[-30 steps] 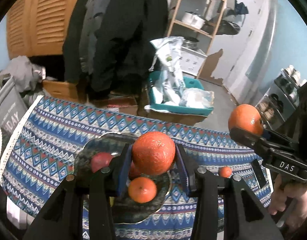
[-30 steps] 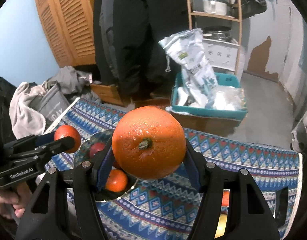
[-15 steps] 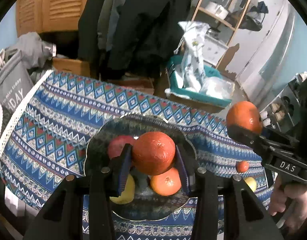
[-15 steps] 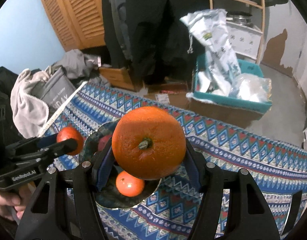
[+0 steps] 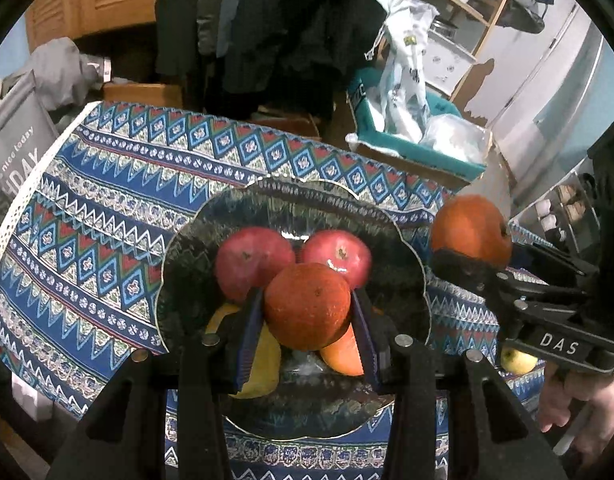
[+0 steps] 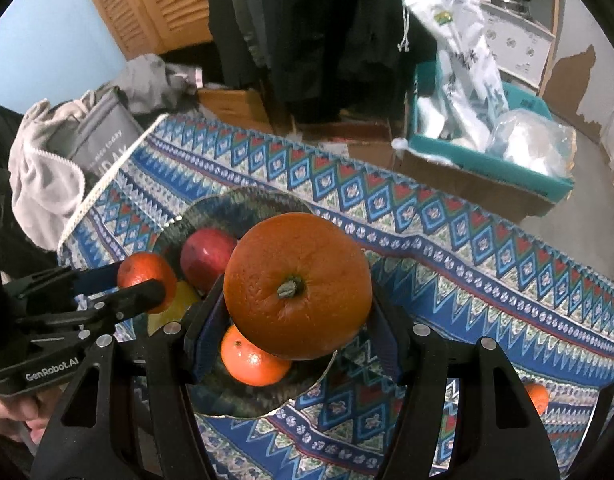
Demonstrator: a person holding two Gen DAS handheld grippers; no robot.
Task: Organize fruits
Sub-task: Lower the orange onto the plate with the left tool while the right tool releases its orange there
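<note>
While a patterned blue tablecloth (image 5: 107, 216) spreads across the whole table, a scalloped glass plate (image 5: 195, 248) sits on it toward the near edge, nearer the table's left corner than its right. On the plate lie two red apples (image 5: 251, 260), side by side and touching, with a yellow fruit (image 5: 263, 356) and a small tangerine (image 6: 253, 360) nearer the front rim. The right gripper (image 6: 297, 320) hangs over the plate's right rim, its two fingers closed tight on a large orange (image 6: 297, 284) whose stem end faces the camera. The left gripper (image 5: 307, 320) hangs above the middle of the plate, its fingers pinching a smaller orange (image 5: 307, 306) just in front of the apples; whether that fruit touches anything beneath cannot be told. Off the plate, a small yellow-green fruit (image 5: 517, 362) lies on the cloth toward the table's right edge, and another small tangerine (image 6: 537, 398) lies there too, well apart from the plate.
</note>
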